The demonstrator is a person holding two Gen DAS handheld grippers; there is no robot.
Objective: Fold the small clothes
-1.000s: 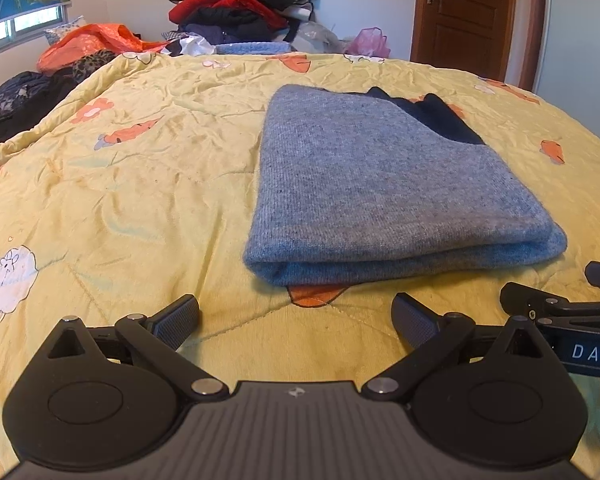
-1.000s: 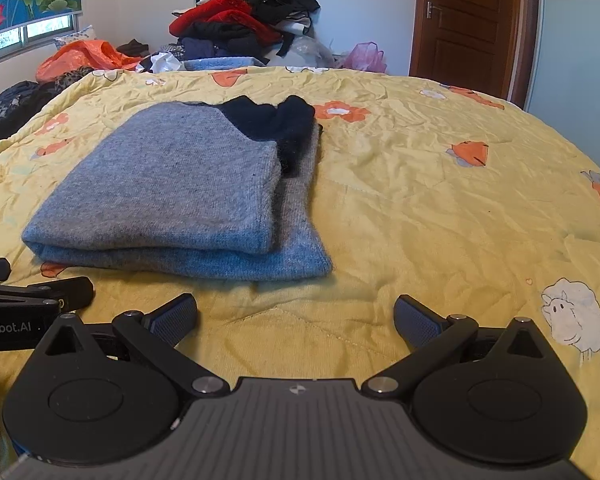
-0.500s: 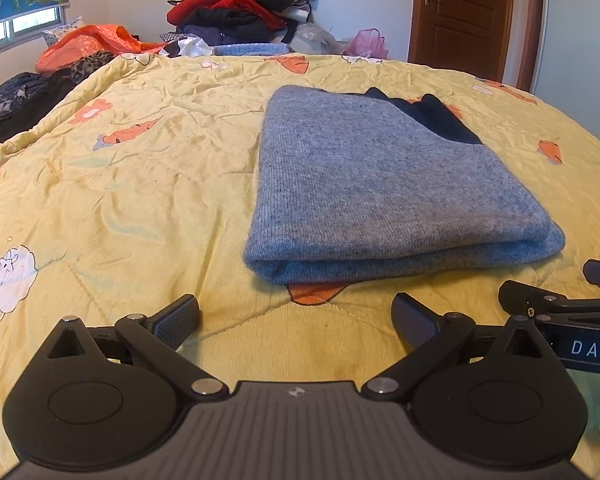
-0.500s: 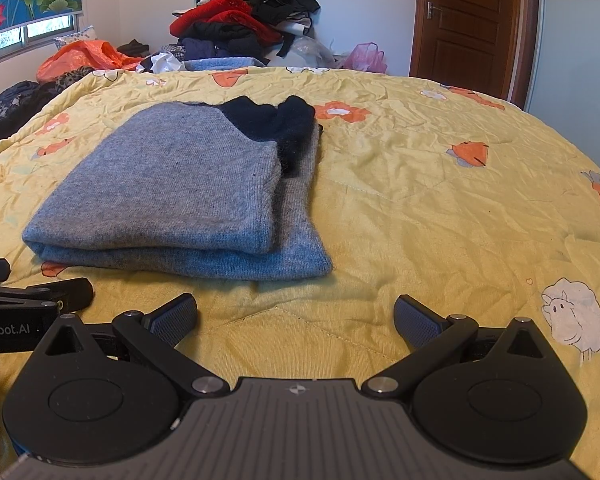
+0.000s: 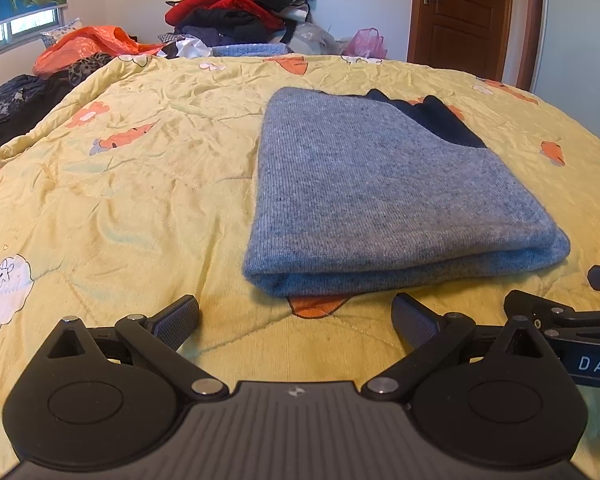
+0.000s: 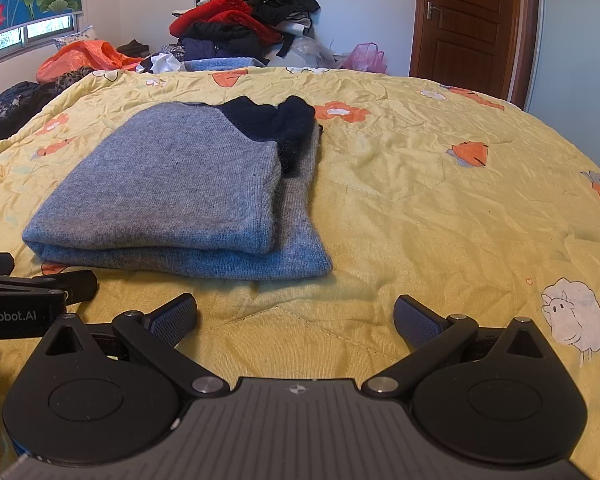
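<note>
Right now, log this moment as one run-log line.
stage: fold done | sweater: folded, flat on quilt | left gripper: open, empty | right gripper: open, empty

A home bedroom: a bed with a yellow quilt [image 6: 420, 200], heaped clothes [image 6: 248, 20] at 12 o'clock, a wooden door [image 6: 464, 20] at 2 o'clock.

Folded grey sweater [image 6: 172, 196], navy sleeves on top, on yellow quilt [image 6: 420, 208]; right gripper [image 6: 296, 316] spread wide, empty.

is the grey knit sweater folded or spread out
Folded: the grey knit sweater lies in stacked layers on the yellow quilt, doubled edge nearest, dark sleeves tucked behind.
</note>
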